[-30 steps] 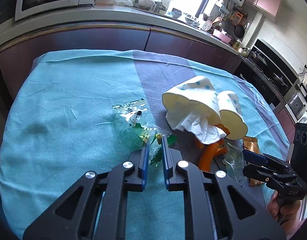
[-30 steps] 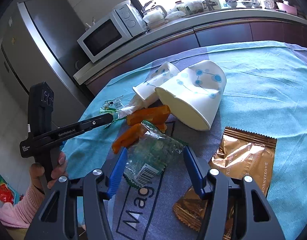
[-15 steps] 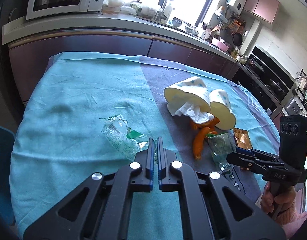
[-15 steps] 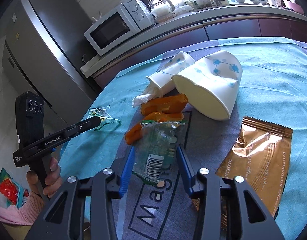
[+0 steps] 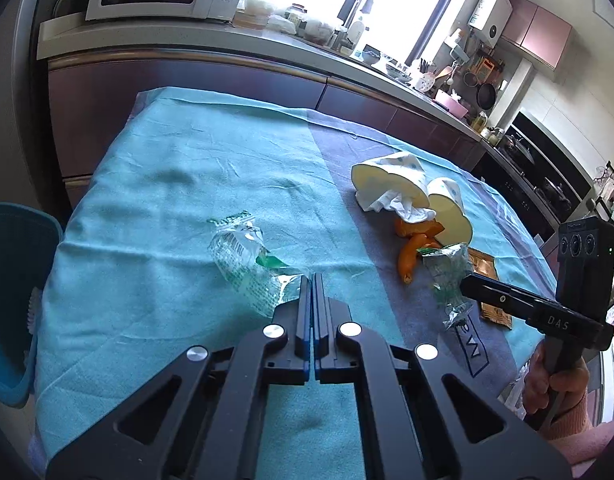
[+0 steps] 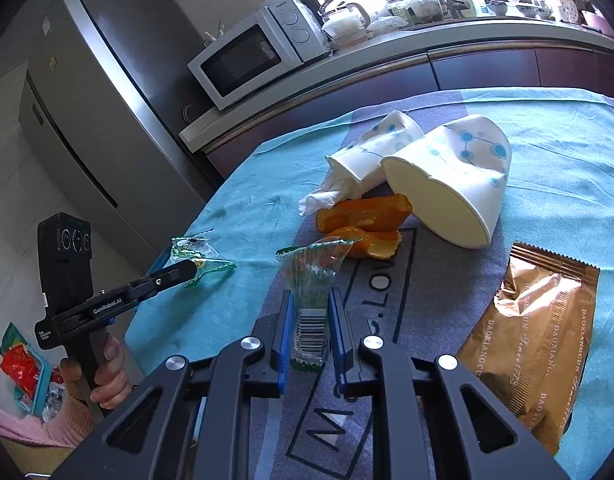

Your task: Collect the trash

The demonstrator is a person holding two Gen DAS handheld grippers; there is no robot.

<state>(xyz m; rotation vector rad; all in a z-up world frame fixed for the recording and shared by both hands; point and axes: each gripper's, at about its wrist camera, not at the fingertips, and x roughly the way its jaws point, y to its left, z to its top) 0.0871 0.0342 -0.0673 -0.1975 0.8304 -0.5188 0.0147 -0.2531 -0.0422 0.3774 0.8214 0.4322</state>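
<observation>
Since a second ago your left gripper (image 5: 311,280) and right gripper (image 6: 310,312) have each pinched shut on a clear wrapper (image 5: 247,264) (image 6: 311,280) (peel (image 6: 363,212) at 1 o'clock), so both are ready for binning.

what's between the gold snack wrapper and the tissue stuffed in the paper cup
In the right wrist view, orange peels and the nearer paper cup lie between the gold wrapper and the tissue.

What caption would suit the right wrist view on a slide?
Right gripper closes on a clear barcode wrapper near orange peels, paper cups and a gold packet.
</observation>
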